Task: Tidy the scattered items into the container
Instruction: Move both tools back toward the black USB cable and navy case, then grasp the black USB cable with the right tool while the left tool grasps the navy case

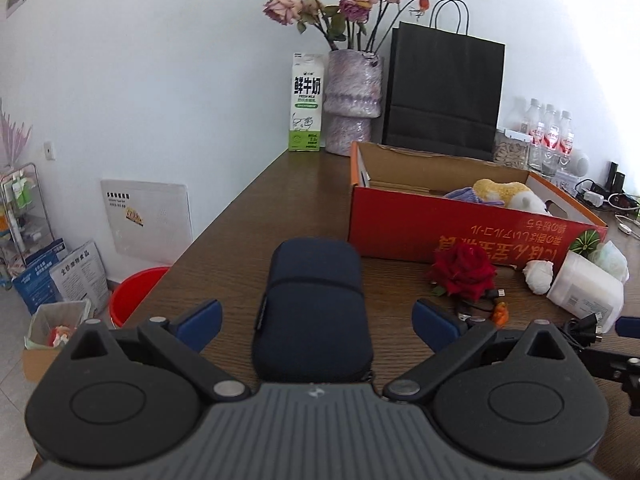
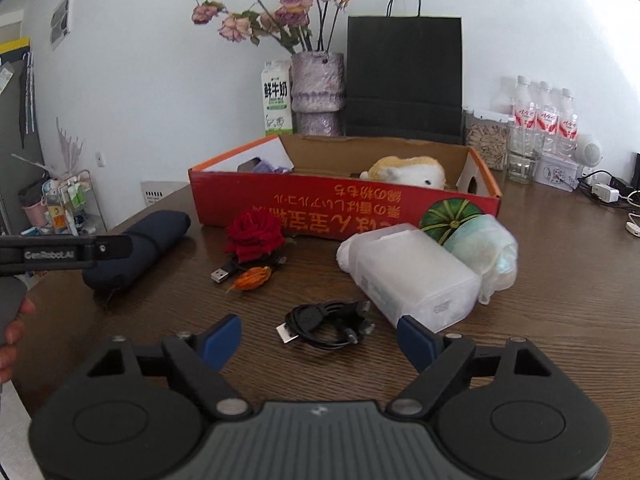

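Observation:
A dark blue zip pouch (image 1: pixel 316 308) lies on the brown table between the fingers of my left gripper (image 1: pixel 318 325). Its jaws are open, with a gap on each side of the pouch. My right gripper (image 2: pixel 320 340) is open too, and a coiled black USB cable (image 2: pixel 324 324) lies just ahead of its blue pads. The red cardboard box (image 2: pixel 248 200) behind holds a plush toy (image 2: pixel 408 172) and a purple cloth (image 2: pixel 266 168). A red rose (image 2: pixel 254 236), an orange trinket (image 2: pixel 252 278), a white plastic container (image 2: pixel 412 276) and a rolled pale bundle (image 2: pixel 484 248) lie in front of the box.
A vase of dried roses (image 1: pixel 352 108), a milk carton (image 1: pixel 306 104), a black paper bag (image 1: pixel 444 92) and water bottles (image 2: pixel 544 120) line the wall. The table edge runs along the left, with a red bucket (image 1: pixel 132 292) on the floor below. Chargers and cords (image 2: pixel 608 194) lie at the right.

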Available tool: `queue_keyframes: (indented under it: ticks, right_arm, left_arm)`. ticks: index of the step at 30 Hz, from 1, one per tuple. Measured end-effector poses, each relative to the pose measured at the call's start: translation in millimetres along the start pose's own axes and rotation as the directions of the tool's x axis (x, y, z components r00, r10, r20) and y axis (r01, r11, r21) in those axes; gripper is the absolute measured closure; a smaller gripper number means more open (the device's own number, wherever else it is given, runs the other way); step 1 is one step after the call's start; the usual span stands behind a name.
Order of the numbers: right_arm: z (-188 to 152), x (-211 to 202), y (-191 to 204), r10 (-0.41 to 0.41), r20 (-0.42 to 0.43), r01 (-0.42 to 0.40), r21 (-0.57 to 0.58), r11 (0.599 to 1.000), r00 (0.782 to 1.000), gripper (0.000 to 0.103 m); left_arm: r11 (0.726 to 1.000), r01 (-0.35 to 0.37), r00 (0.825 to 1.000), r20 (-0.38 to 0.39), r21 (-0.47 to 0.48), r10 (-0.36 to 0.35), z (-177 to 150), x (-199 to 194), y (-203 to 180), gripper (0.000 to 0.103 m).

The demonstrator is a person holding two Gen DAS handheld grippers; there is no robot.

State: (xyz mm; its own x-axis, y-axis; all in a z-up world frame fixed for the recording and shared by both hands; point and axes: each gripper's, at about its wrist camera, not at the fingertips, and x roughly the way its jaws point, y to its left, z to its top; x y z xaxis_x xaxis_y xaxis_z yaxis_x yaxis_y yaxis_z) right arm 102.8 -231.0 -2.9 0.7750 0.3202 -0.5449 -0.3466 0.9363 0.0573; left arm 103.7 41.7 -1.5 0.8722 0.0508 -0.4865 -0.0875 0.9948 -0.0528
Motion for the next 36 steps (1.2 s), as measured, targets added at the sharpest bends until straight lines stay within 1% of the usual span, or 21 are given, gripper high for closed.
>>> queue_keyframes:
  ticks: [2, 3, 8, 9, 10, 12, 13, 18, 21, 23, 24, 25, 26, 30, 36]
  right_arm:
    - [2.9, 10.2, 2.5, -0.011, -0.029, 0.011, 0.003, 1.0, 1.0, 0.025]
    - [5.0, 15.2, 2.9, -0.017, -0.04, 0.018, 0.007, 1.0, 0.999, 0.028]
    - [10.8, 33.7, 1.6, -0.038, -0.068, 0.041, 0.05, 0.998, 0.997, 0.028]
    - [10.4, 36.2, 1.6, -0.038, -0.069, 0.042, 0.053, 0.998, 0.997, 0.03]
    - [10.1, 37.7, 3.0, -0.049, -0.065, 0.052, 0.044, 0.998, 0.997, 0.035]
    - [10.2, 39.1, 5.2, -0.066, -0.063, 0.068, 0.031, 0.997, 0.996, 0.04]
    - [10.1, 39.1, 5.1, -0.06, -0.061, 0.062, 0.032, 0.998, 0.996, 0.042]
    - [9.1, 37.8, 7.7, -0.056, -0.056, 0.058, 0.021, 0.998, 0.997, 0.044]
    - [8.5, 37.5, 10.3, -0.054, -0.054, 0.055, 0.009, 0.998, 0.997, 0.044]
    - [7.8, 37.0, 11.4, -0.054, -0.051, 0.054, 0.007, 0.999, 0.997, 0.044]
    - [7.5, 36.9, 11.7, -0.053, -0.05, 0.053, 0.007, 0.999, 0.997, 0.045]
    - [7.4, 36.7, 11.7, -0.051, -0.049, 0.051, 0.007, 0.999, 0.998, 0.047]
    - [7.3, 36.4, 11.8, -0.049, -0.047, 0.05, 0.007, 0.999, 0.998, 0.047]
    - [6.9, 35.2, 11.5, -0.045, -0.043, 0.045, 0.007, 0.999, 0.998, 0.049]
    - [6.0, 31.6, 10.2, -0.028, -0.039, 0.029, 0.021, 0.999, 0.999, 0.049]
  left_arm:
    - [1.0, 0.002, 1.0, -0.002, -0.004, -0.002, -0.7, 0.6, 4.3, 0.0]
    - [1.0, 0.004, 1.0, -0.002, -0.006, -0.004, -0.7, 1.2, 5.7, 0.0]
    - [1.0, 0.013, 1.0, -0.013, -0.015, -0.013, 1.1, 10.0, 7.1, 0.0]
    - [1.0, 0.017, 1.0, -0.017, -0.014, -0.017, 1.7, 13.2, 6.1, 0.0]
    - [1.0, 0.018, 1.0, -0.023, -0.012, -0.019, 2.2, 16.2, 5.2, 0.0]
    - [1.0, 0.016, 0.999, -0.038, -0.008, -0.016, 3.4, 22.8, 2.9, 0.0]
    - [1.0, 0.013, 0.999, -0.047, -0.009, -0.013, 4.2, 26.2, 1.9, 0.0]
    - [1.0, 0.007, 0.996, -0.092, -0.014, -0.008, 11.0, 46.1, -1.2, 0.0]
    - [1.0, -0.017, 0.99, -0.14, -0.01, 0.015, 16.0, 62.1, -3.3, 0.0]
    - [1.0, -0.009, 0.986, -0.166, -0.022, 0.006, 18.4, 70.9, -2.8, 0.0]
    - [1.0, -0.002, 0.985, -0.174, -0.02, -0.001, 18.6, 73.6, -2.8, 0.001]
    - [1.0, -0.013, 0.986, -0.165, -0.007, 0.011, 18.6, 72.6, -4.0, 0.017]
    - [1.0, -0.028, 0.988, -0.153, 0.01, 0.029, 18.3, 70.1, -5.8, 0.034]
    - [1.0, 0.015, 0.99, -0.139, -0.003, -0.016, 14.6, 60.9, -2.4, 0.037]
    - [0.999, 0.021, 0.992, -0.126, -0.027, -0.024, 10.2, 51.5, 2.6, 0.038]
